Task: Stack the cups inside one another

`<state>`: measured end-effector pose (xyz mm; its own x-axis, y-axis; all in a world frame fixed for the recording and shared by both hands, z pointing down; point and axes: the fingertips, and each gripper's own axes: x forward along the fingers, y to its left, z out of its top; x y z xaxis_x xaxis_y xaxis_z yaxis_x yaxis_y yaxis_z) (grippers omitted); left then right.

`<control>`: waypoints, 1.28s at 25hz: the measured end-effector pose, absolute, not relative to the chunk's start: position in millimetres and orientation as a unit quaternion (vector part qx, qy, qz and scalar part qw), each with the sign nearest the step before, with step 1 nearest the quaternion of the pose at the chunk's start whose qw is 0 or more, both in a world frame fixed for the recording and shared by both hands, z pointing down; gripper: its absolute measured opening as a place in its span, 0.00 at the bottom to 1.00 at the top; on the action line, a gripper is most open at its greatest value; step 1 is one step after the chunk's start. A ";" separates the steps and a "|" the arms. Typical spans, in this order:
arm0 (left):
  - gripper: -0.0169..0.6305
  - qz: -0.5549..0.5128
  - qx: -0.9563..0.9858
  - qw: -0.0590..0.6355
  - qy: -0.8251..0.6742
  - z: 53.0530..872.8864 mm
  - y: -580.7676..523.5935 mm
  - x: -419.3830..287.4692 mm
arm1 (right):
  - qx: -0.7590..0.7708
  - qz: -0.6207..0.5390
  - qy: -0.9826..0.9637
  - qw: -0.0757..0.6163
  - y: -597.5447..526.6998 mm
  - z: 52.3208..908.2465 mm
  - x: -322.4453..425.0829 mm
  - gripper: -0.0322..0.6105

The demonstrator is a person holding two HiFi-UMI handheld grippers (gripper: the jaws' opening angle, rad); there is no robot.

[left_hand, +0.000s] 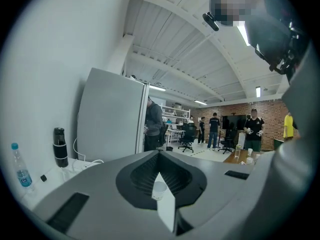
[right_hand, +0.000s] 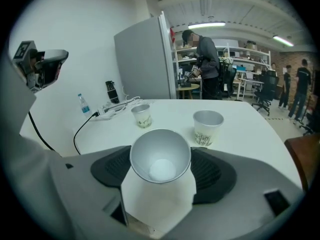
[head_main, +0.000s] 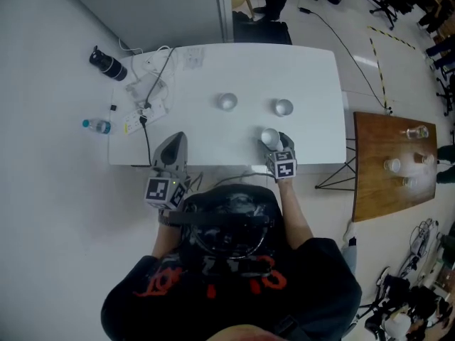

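Gripping 1 cup by its sides, the right tongs are held over the near part of the table. The left tongs are closed on nothing. 2 other cups are seen standing apart farther back. Nothing is nested yet, so all the stacking is judged to be left.

White table, held cup silvery inside, standing cup white with dark sprigs, brown side table

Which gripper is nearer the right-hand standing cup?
Right. The right gripper, holding a cup, is just before the standing cup; the left gripper, far left at the table edge.
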<state>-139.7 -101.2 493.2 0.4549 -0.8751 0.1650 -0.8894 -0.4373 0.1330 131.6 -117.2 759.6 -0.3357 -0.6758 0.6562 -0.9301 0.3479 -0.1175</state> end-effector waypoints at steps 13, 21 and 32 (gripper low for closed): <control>0.03 0.038 0.874 0.105 -0.473 496.8 -106.2 -109.6 | 0.543 0.229 -0.778 0.218 -94.9 718.3 164.1 0.64; 0.03 0.037 0.880 0.106 -0.461 497.3 -109.1 -103.2 | 0.579 0.233 -0.759 0.185 -93.6 697.5 191.2 0.64; 0.03 0.034 0.882 0.104 -0.457 492.2 -112.0 -100.6 | 0.600 0.197 -0.763 0.141 -119.7 640.4 214.3 0.64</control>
<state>-100.6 -112.0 492.2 0.5793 -0.8002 0.1552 -0.8143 -0.5599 0.1530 214.3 -119.7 640.4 -0.2410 -0.8592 0.4514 -0.9703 0.2026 -0.1325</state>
